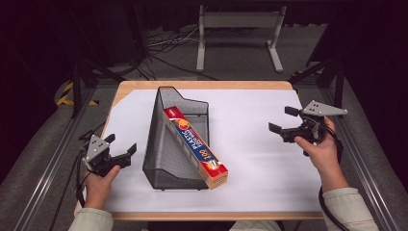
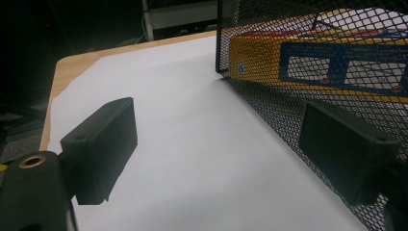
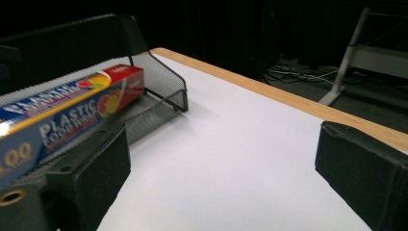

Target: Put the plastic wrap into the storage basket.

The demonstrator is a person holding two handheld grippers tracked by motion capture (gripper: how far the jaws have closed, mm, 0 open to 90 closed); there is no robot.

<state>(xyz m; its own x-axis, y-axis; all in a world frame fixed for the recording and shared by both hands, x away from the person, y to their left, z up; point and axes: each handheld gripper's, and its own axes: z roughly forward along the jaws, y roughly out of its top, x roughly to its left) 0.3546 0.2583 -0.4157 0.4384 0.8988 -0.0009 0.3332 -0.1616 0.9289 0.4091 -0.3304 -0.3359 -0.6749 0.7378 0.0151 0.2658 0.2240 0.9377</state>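
white paper covers a wooden table (image 1: 202, 85) set in a dark room, with cables and a grey metal stand on the floor beyond it. near the middle of the sheet sits a black mesh tray (image 1: 166, 144), a wedge-shaped wire basket with one tall sloped wall, and in it lies a long plastic wrap box (image 1: 195, 144), running diagonally with its far red end inside and its near end poking out over the low front lip toward the person. the box looks like thin cardboard around a roll: light, stiff along its length, easy to dent if squeezed hard, so a hold across the narrow sides near the middle would probably balance it best. its blue panel reads "plastic food wrap" and "100", with orange and red fruit art. the left gripper (image 1: 120, 150) hovers low just beside the tray's tall wall, jaws spread wide and holding nothing. the right gripper (image 1: 284, 120) hangs well apart from the tray over bare paper, also spread and empty.
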